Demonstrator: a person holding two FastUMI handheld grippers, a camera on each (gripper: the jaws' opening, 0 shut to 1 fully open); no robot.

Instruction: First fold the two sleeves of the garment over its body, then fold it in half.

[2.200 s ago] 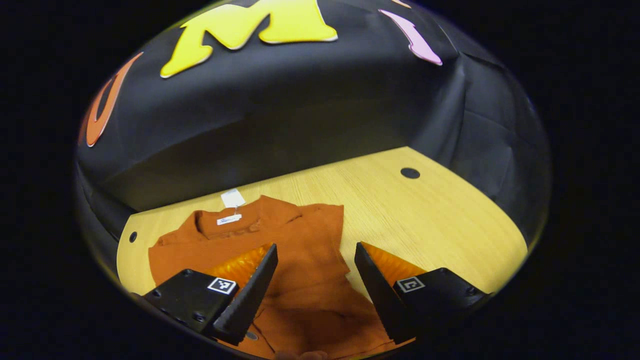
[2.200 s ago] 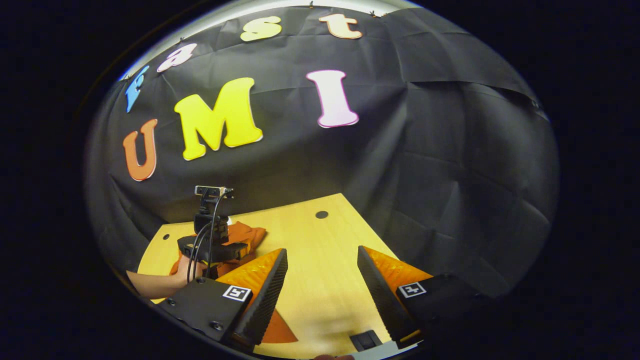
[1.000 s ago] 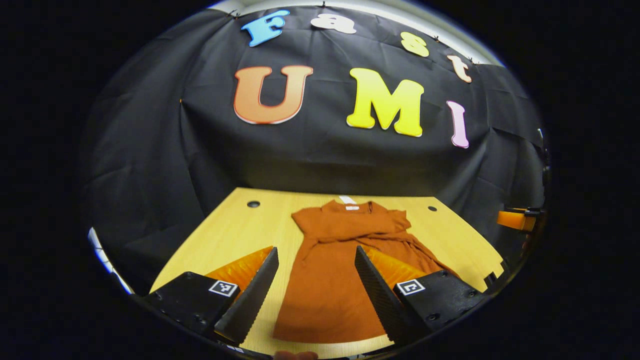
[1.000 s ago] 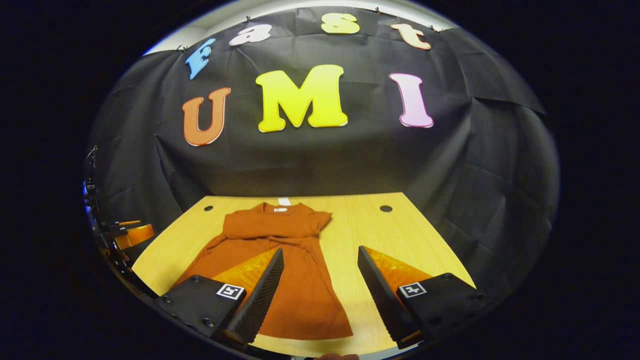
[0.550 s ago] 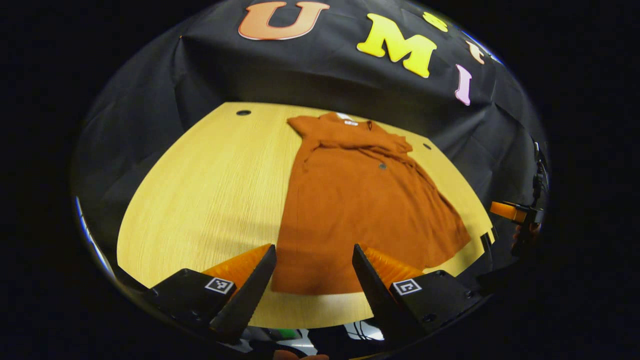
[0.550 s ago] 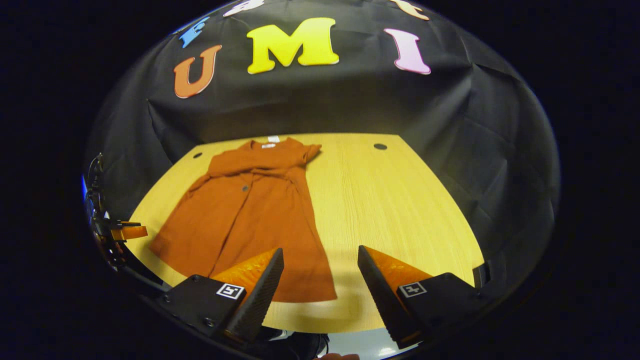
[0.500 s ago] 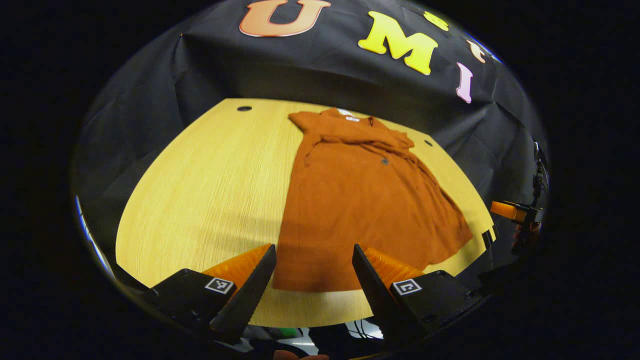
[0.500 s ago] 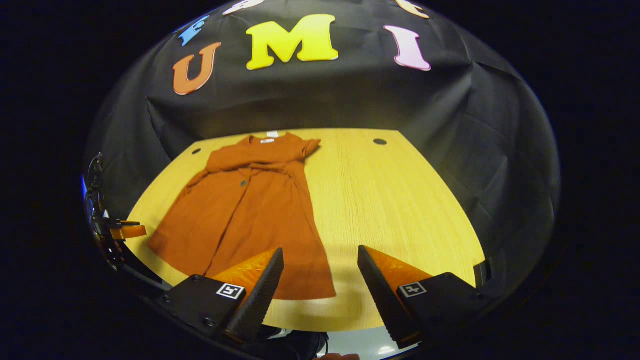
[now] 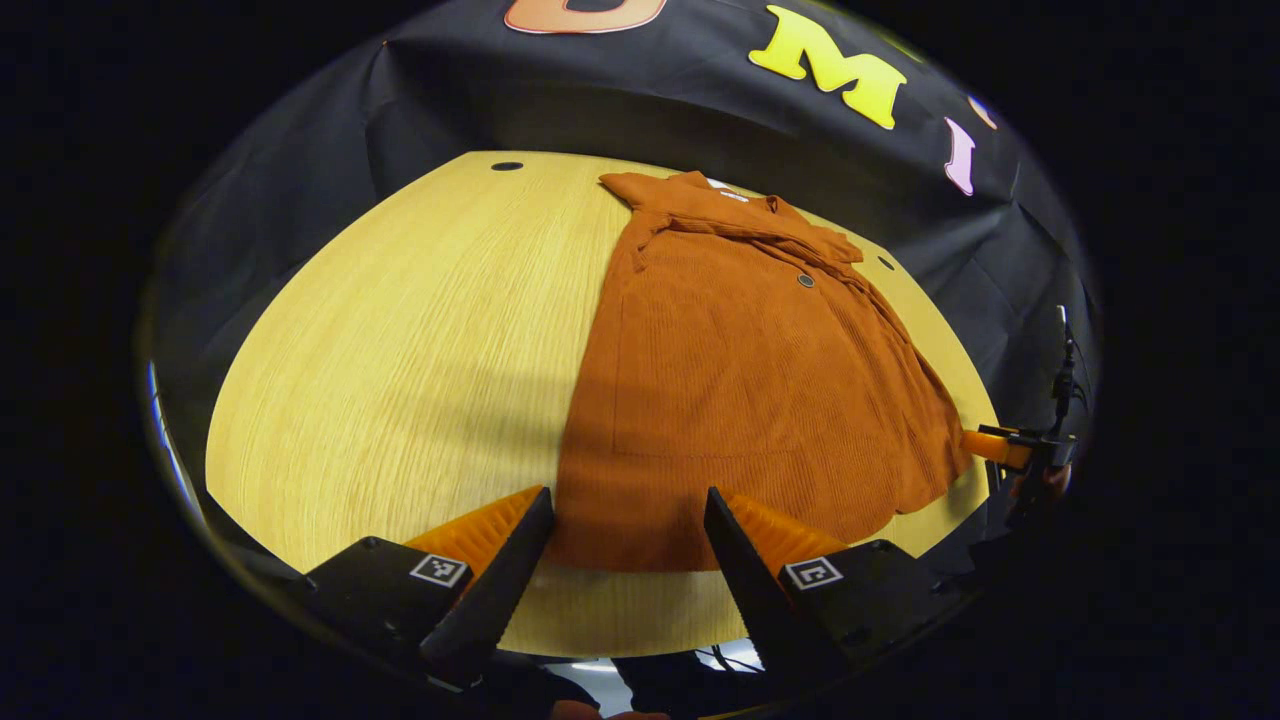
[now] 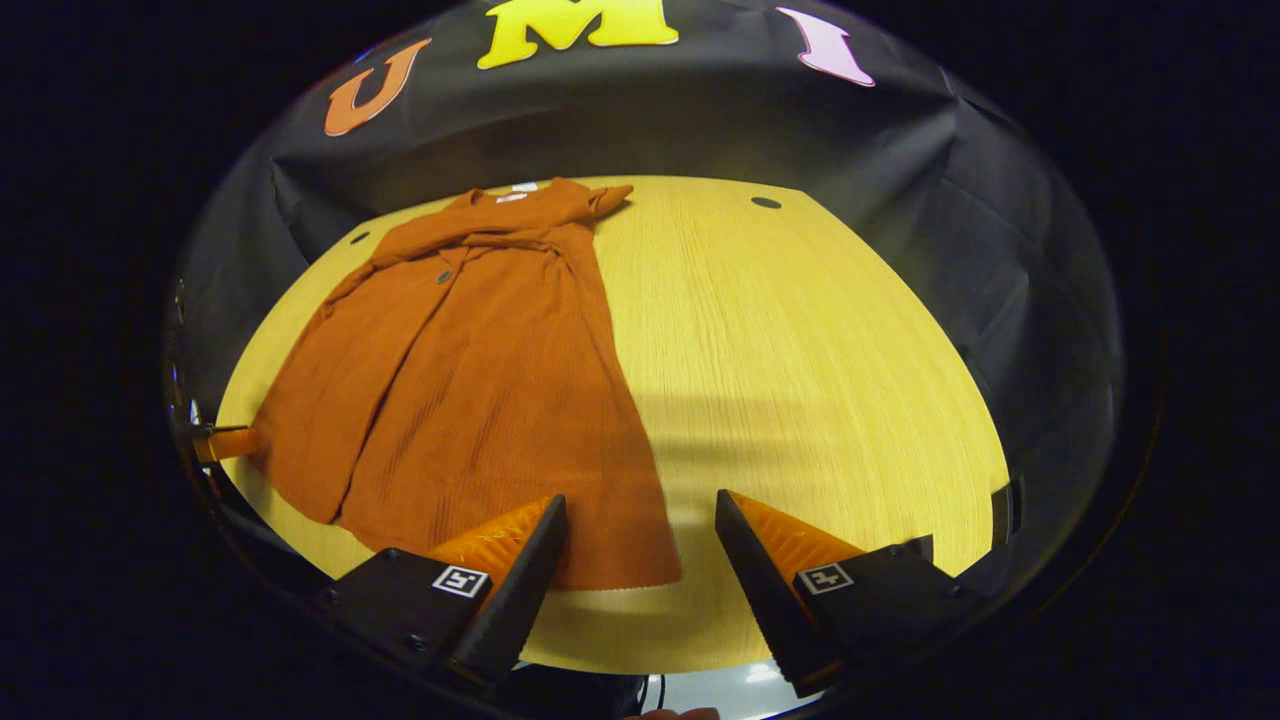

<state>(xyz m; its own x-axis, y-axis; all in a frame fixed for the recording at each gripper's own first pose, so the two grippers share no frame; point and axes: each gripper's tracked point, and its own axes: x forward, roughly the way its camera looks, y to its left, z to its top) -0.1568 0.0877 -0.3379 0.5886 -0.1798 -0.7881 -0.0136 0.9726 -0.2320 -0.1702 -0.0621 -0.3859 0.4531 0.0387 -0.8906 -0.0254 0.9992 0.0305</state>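
Note:
A rust-orange garment [image 9: 740,370] lies flat on the wooden table [image 9: 400,340], collar toward the far wall, both short sleeves folded across its chest. My left gripper [image 9: 625,535] hangs open just above the near left corner of the hem. In the right gripper view the same garment [image 10: 470,370] spreads to the left, and my right gripper [image 10: 640,540] stands open over its near right hem corner. Nothing sits between either pair of fingers. The right gripper's tip [image 9: 1000,445] peeks in at the far right of the left gripper view, and the left gripper's tip [image 10: 222,442] at the far left of the right gripper view.
The table's near edge [image 10: 640,655] runs just beyond my fingers. Small dark holes [image 9: 507,166] [image 10: 766,203] mark the table's far corners. Black cloth walls close in behind and at both sides. Bare wood [image 10: 800,340] stretches to the right of the garment.
Both grippers have pulled back from the collar end and dropped low to the hem at the near table edge. They stay open throughout. The garment has not moved lately.

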